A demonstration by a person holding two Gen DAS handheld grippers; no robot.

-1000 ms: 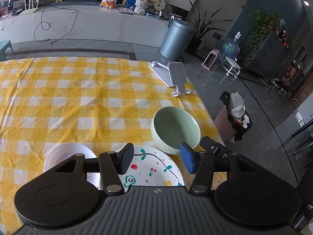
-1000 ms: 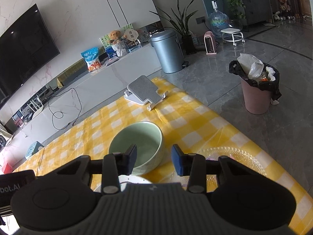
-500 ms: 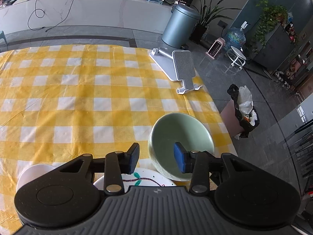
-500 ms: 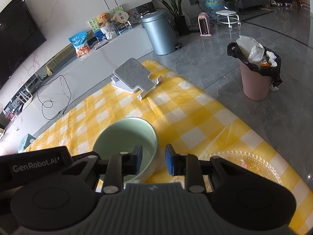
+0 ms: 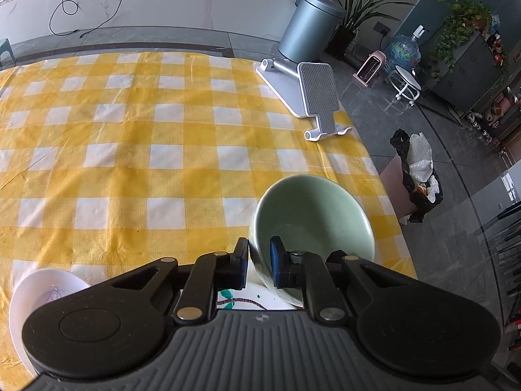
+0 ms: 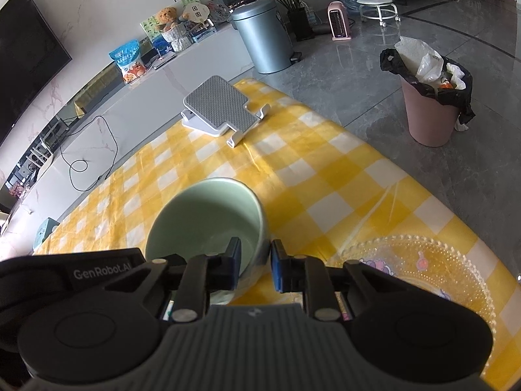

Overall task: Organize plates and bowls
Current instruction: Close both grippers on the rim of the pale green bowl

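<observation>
A pale green bowl stands on the yellow checked cloth, its near side over a white plate painted with plants. My left gripper has the bowl's near-left rim between its blue pads, jaws closing and pressing on the wall. In the right wrist view the same green bowl has its near-right rim pinched by my right gripper, jaws also closing. A white bowl sits at the lower left. A clear glass plate lies right of the green bowl.
A grey-and-white phone stand rests at the table's far right corner. The table edge runs just right of the green bowl, with a pink waste bin on the floor beyond. The left gripper's body shows in the right wrist view.
Both grippers came forward and down to the green bowl. Their jaws narrowed from wide apart to closed over its rim, one on each side.
</observation>
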